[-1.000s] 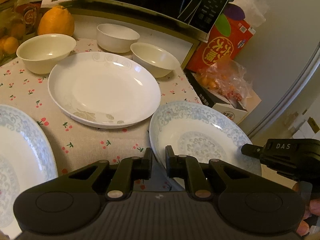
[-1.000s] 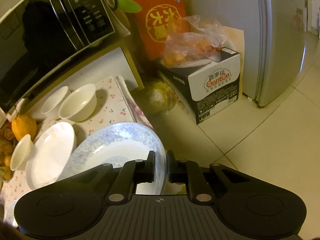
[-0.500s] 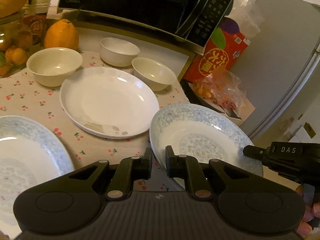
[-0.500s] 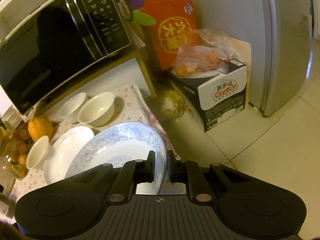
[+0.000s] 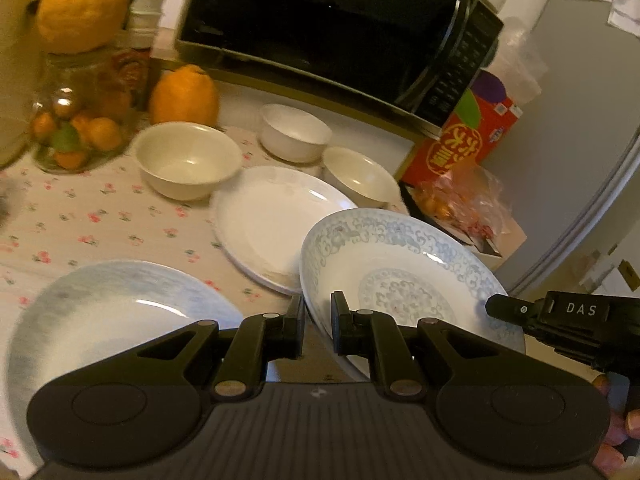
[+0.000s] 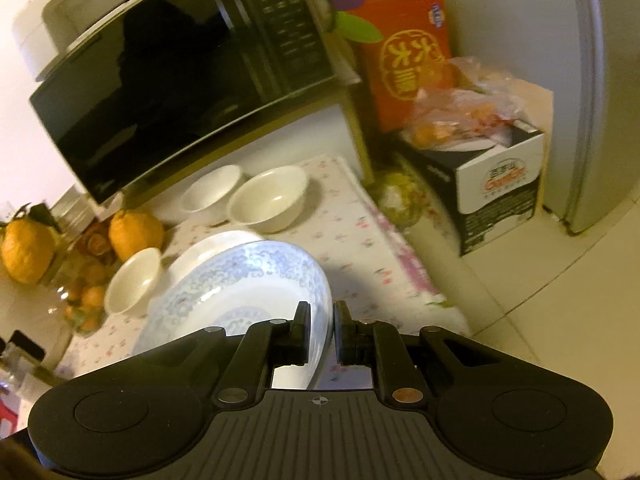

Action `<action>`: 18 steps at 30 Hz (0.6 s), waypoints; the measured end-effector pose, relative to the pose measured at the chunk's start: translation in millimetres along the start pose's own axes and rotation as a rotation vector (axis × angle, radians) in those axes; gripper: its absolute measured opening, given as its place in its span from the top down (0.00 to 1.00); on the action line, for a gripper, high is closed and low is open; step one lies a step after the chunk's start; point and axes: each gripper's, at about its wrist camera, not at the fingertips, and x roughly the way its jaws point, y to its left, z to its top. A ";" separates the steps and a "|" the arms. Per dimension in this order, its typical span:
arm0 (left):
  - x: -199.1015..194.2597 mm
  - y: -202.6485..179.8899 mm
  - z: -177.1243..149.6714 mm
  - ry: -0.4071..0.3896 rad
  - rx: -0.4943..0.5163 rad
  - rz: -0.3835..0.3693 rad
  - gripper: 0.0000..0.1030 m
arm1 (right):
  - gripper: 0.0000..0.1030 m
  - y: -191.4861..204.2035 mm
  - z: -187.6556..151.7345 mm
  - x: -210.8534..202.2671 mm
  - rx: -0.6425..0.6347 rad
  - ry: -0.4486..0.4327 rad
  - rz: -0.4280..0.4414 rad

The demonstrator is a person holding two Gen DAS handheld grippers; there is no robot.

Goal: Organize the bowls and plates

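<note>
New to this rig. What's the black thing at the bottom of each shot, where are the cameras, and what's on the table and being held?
There is no robot arm. A person holds a two-finger gripper in each hand, and a fisheye camera on each looks forward along its fingers, so the black shape is the gripper itself.

Left wrist view: the left gripper is shut on the near rim of a blue-patterned plate. Right wrist view: the right gripper is shut on the same plate's other edge, so both carry it.

On the floral tablecloth lie a second blue-patterned plate, a plain white plate and three white bowls, in front of a microwave, with oranges alongside.
</note>
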 end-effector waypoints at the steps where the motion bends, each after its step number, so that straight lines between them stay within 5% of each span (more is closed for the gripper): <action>1: -4.0 3.5 1.2 -0.005 0.006 0.007 0.89 | 0.88 4.7 -1.3 0.3 -0.004 0.004 0.008; 18: -46.3 66.5 -5.1 0.033 0.007 0.067 0.89 | 0.88 78.8 -41.4 -1.7 -0.101 0.086 0.079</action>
